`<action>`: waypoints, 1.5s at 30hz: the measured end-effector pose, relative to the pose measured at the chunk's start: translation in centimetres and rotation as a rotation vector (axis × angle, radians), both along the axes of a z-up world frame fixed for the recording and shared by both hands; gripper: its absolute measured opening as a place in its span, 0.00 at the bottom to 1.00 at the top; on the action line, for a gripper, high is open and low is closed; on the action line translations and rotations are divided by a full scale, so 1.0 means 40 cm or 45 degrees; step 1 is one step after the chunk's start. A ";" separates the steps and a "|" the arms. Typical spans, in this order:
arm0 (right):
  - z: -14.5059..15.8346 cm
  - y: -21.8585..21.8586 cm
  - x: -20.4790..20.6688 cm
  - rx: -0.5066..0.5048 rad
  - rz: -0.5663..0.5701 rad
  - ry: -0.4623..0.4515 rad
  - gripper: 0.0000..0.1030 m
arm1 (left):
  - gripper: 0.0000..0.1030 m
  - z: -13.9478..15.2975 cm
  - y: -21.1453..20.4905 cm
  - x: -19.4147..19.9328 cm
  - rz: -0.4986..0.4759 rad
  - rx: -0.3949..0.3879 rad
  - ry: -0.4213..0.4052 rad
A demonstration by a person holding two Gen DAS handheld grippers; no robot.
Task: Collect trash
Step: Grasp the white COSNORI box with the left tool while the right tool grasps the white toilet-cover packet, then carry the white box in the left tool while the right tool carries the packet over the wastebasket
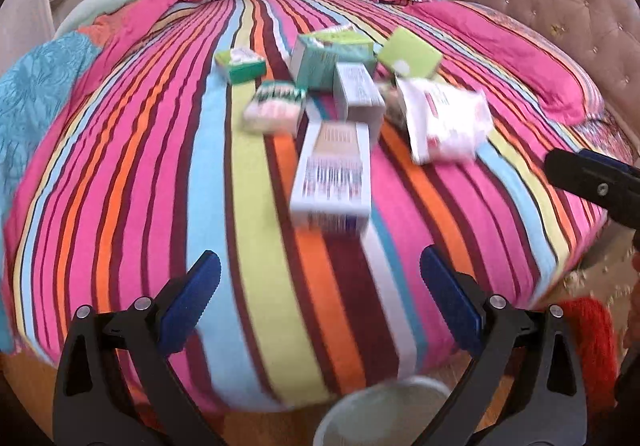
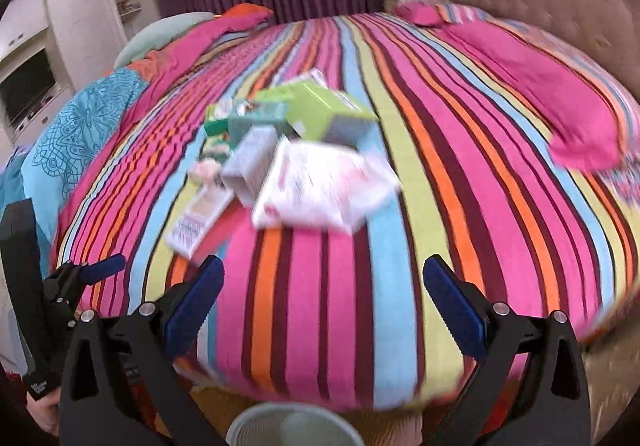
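1. While both views are smeared by motion blur, the left gripper (image 1: 320, 274) reads clearly: its blue-padded fingers (image 1: 192, 298) are spread wide with nothing between them, levelled over the near edge of the striped bedspread (image 1: 160, 149).
2. Just beyond it lies a long white printed box (image 1: 334, 173), lengthwise along the stripes, nearest of the scattered trash boxes.
3. Behind that sit a green-and-white box (image 1: 240, 63), a teal box (image 1: 324, 53), a grey-white box (image 1: 358, 93), a lime box (image 1: 408, 53) and, further right, a crumpled white-and-red package (image 1: 444, 121), all bunched mid-bed.
4. A pale bin (image 1: 384, 414) shows its rim below the bed edge, between the left fingers.
5. The right gripper (image 2: 324, 286) is likewise released, jaws wide and empty, held over the bed's near edge and aimed at the white-and-red package.
6. A pink pillow (image 2: 568, 109) lies at right, well apart from the boxes.
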State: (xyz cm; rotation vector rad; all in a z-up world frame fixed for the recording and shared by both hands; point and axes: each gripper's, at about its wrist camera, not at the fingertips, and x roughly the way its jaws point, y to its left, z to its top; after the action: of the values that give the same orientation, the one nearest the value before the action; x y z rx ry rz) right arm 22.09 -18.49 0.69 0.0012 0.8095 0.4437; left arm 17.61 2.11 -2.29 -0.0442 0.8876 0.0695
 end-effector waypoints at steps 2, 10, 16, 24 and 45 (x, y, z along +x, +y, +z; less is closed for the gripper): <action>-0.003 0.028 0.048 -0.020 0.035 -0.014 0.93 | 0.94 -0.001 -0.001 0.042 0.006 -0.004 -0.001; -0.049 0.087 0.172 -0.098 0.085 0.052 0.93 | 0.94 -0.022 -0.003 0.148 0.027 0.044 0.040; -0.093 0.097 0.221 -0.121 0.076 0.130 0.93 | 0.94 -0.060 0.000 0.178 0.050 0.072 0.096; -0.105 0.115 0.245 -0.168 0.083 0.134 0.87 | 0.73 -0.085 -0.002 0.184 0.058 0.050 0.098; 0.051 -0.057 0.151 0.220 -0.043 0.152 0.48 | 0.46 0.059 -0.032 0.114 -0.036 0.016 -0.031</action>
State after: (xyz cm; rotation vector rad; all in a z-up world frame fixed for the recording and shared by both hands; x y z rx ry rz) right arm 28.14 -20.75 2.73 0.2027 0.8849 0.4839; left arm 22.18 0.85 0.08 -0.0203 0.8634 0.0479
